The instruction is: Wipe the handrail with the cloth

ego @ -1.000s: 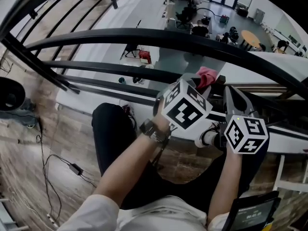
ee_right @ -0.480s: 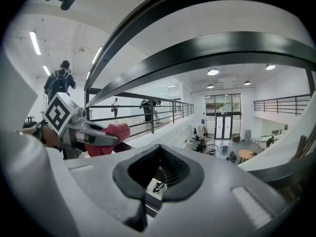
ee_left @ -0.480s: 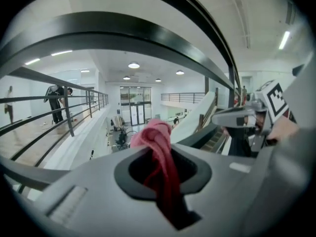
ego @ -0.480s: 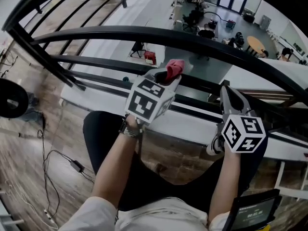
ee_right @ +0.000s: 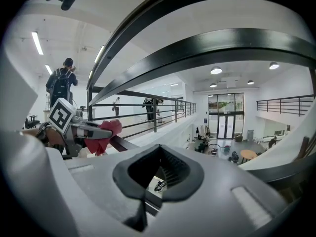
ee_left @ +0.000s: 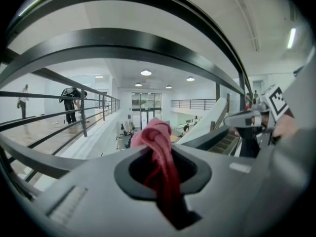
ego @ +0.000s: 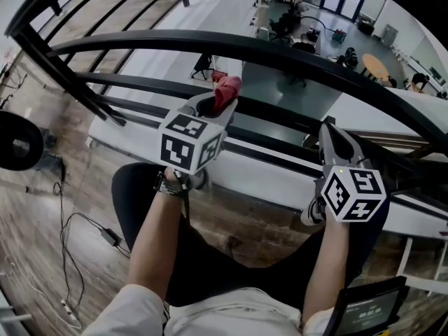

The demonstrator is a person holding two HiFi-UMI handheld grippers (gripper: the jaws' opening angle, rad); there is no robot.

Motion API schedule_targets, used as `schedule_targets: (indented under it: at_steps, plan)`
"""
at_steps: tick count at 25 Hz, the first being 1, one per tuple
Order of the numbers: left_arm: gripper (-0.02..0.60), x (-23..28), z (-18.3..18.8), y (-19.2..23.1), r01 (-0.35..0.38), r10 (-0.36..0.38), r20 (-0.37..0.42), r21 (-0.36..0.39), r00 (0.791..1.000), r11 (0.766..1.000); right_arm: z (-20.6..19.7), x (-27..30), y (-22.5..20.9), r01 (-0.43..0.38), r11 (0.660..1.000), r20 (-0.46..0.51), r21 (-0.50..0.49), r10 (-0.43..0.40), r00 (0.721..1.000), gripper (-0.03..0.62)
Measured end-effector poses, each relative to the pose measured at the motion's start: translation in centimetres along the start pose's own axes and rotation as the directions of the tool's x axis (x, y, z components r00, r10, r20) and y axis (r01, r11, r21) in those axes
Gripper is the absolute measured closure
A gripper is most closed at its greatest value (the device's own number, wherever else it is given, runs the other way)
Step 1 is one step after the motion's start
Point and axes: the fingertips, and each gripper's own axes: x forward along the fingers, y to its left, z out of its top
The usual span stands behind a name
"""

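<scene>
The left tool [ego: 213, 107] clamps the red cloth [ego: 228, 89] at 12 o'clock, below the black handrail [ego: 294, 56]. The right tool [ego: 334, 140], at 3 o'clock, is closed and empty.

The handrail [ego: 280, 58] and the hall [ego: 276, 82] below are seen steeply from above by the head camera. Each gripper camera is set close behind its own jaws, faced outward past the handrail. The red cloth [ego: 225, 89] is shared by all three views, nearest in the left gripper view.
</scene>
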Motion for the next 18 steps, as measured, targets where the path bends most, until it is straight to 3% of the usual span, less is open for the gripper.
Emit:
schedule_targets:
  at_steps: [3, 6, 11, 18]
  plan:
    - [0.518, -0.9, -0.5, 0.3, 0.047, -0.046, 0.034, -0.009, 0.998, 0.999, 0.0, 0.2, 0.3, -0.006, 1.0, -0.001, -0.002, 0.006, 1.0, 0.592]
    - [0.518, -2.0, -2.1, 0.6, 0.109, -0.109, 0.012, -0.068, 0.994, 0.992, 0.0, 0.3, 0.7, -0.014, 1.0, -0.001, -0.005, 0.014, 1.0, 0.592]
    - [0.518, -2.3, -4.0, 1.5, 0.061, -0.061, -0.015, -0.05, 0.998, 0.997, 0.2, 0.6, 1.2, -0.022, 1.0, -0.004, -0.009, 0.022, 1.0, 0.592]
    - [0.518, -2.1, -3.9, 1.2, 0.095, -0.097, -0.022, -0.081, 0.995, 0.992, 0.3, 1.1, 2.0, -0.035, 0.999, -0.012, -0.017, 0.035, 0.999, 0.592]
